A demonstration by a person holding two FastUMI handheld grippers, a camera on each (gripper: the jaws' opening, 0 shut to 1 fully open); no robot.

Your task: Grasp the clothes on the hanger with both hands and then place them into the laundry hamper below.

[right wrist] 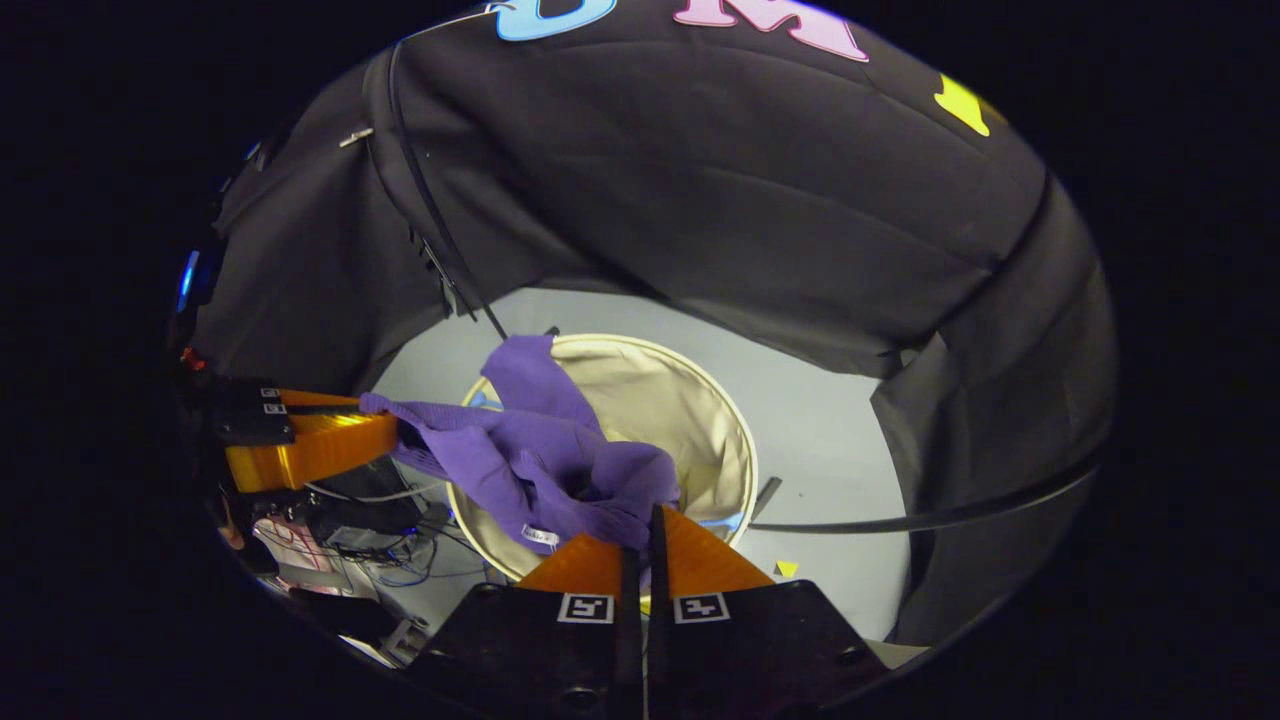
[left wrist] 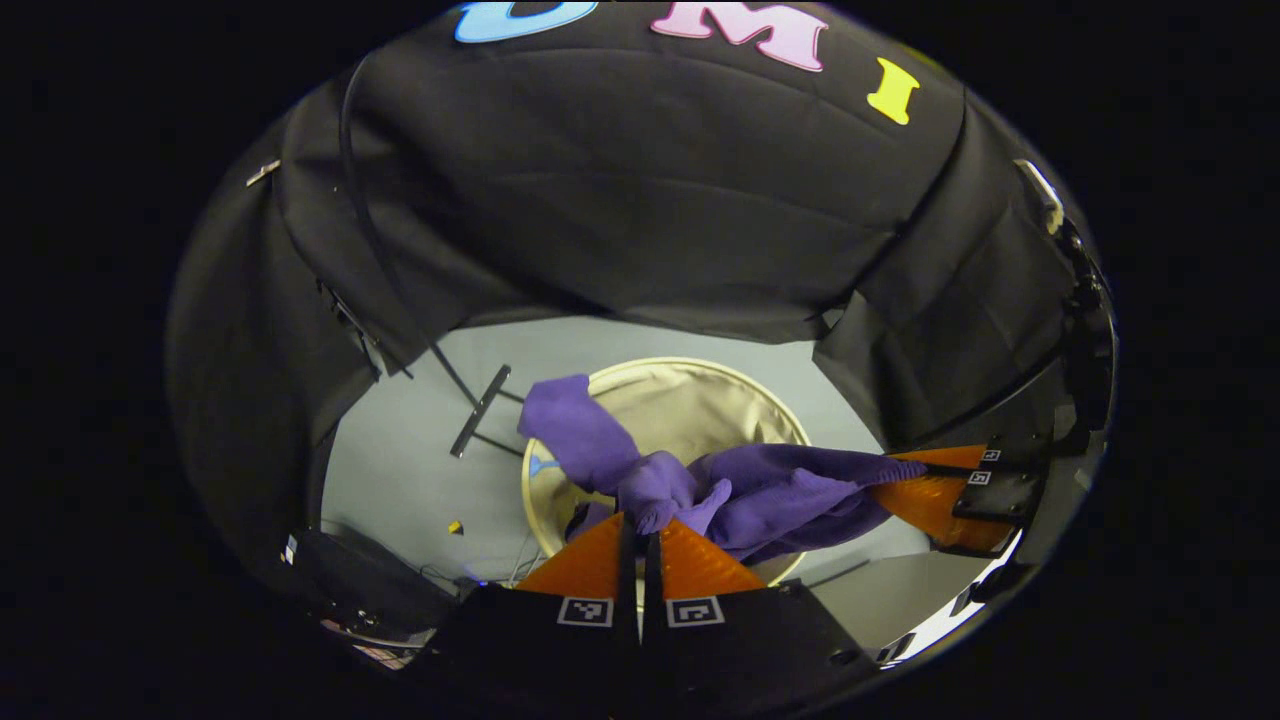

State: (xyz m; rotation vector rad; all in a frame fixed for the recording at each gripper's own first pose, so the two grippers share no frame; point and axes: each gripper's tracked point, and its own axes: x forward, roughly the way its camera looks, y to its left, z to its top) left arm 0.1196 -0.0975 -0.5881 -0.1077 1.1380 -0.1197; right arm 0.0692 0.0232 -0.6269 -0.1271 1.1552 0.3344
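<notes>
Both jaws are clamped on the purple knitted garment (left wrist: 770, 490): my left gripper (left wrist: 640, 525) pinches one bunched end, my right gripper (right wrist: 648, 520) the other. I see it stretched between them, hanging above the round beige fabric laundry hamper (right wrist: 700, 400) on the grey floor (right wrist: 830, 420).

Left gripper (left wrist: 640, 535): garment held over hamper.
My jaws are closed on a bunch of the purple garment (left wrist: 700, 485) (one sleeve trailing left), above the round beige laundry hamper (left wrist: 690, 400); the right gripper (left wrist: 925, 490) pinches its far end.
</notes>
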